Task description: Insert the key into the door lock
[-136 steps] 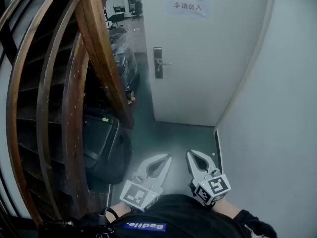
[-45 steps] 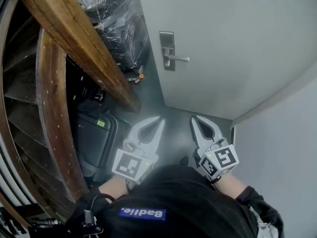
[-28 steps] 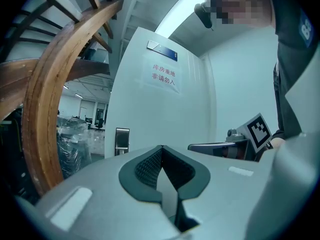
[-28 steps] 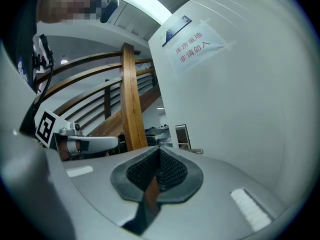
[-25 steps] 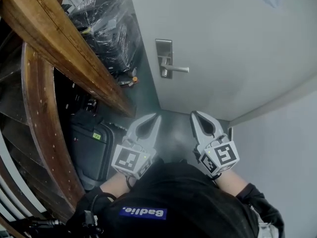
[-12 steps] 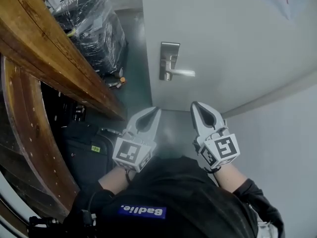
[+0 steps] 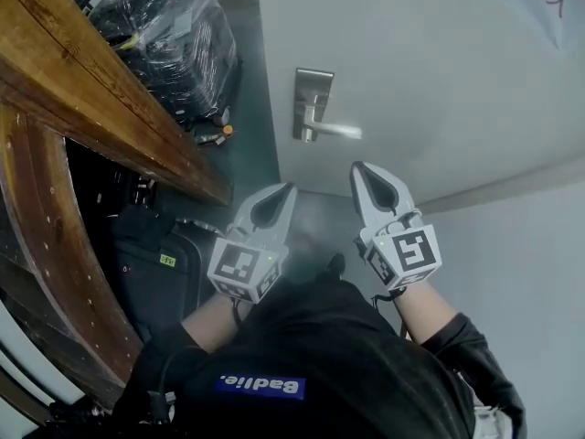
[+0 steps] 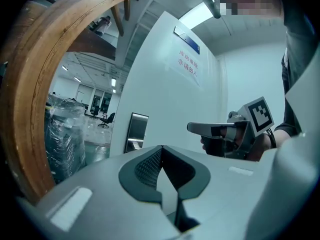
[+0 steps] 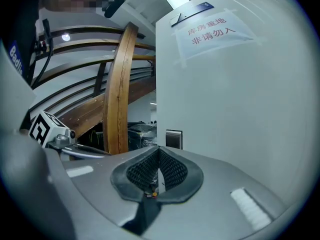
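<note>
Stairwell corner, white door [image 7: 411, 80] ahead — left gripper [image 7: 281, 195], right gripper [image 7: 361, 174] jaws pressed together, nothing seen between — levelled toward lock plate [image 7: 313, 103] for approach.

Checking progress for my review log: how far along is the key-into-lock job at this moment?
Done: the person stands facing the door, with both tools raised toward it.
In hand: the left tool and right tool are both shut, and neither is at the lock plate. No key shows past either tip.
Left: reaching the lock plate beside the handle and inserting the key.
</note>
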### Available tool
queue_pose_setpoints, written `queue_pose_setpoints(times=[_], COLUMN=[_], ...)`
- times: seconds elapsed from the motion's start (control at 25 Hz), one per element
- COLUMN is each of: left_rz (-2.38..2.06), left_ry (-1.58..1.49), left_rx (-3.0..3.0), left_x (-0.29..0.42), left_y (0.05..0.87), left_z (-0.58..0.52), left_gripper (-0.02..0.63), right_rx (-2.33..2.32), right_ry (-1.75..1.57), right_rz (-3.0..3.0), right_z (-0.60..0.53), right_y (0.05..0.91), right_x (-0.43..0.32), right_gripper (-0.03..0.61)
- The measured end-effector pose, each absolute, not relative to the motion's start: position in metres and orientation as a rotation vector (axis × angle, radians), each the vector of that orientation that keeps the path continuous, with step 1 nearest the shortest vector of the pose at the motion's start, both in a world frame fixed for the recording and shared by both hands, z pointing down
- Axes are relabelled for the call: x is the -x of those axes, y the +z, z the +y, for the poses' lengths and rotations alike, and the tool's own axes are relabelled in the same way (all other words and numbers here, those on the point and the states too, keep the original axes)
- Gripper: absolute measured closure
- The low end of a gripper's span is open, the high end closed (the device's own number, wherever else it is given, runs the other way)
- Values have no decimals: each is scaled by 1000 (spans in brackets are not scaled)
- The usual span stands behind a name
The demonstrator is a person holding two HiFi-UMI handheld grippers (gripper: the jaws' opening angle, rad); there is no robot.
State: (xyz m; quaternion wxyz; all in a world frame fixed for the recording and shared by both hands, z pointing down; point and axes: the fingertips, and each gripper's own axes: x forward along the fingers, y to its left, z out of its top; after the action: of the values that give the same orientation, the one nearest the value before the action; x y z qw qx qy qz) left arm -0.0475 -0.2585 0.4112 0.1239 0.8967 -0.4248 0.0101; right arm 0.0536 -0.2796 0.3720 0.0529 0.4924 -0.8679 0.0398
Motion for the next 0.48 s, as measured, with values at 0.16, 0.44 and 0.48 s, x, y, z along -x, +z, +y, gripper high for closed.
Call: queue_pose_setpoints(times=[0.16,0.44,0.48], left_rz=[-1281,-1310,-1310], left_ry=[66,95,98], left_rx=[-2569,-2517,-2504], left_x=[36,26,26], left_y=[423,446,451], left_z=[-266,-281,-285], left_gripper=[594,594,594], right_rx=[-1430,-1322,-1306], right_ry=[46,-106,-132], right_rz=[-2638,-2604,-2586], right_z=[-301,-331,-337], right_y=[372,385,388], right_x=[-59,-57,-55], right_gripper=[572,572,572])
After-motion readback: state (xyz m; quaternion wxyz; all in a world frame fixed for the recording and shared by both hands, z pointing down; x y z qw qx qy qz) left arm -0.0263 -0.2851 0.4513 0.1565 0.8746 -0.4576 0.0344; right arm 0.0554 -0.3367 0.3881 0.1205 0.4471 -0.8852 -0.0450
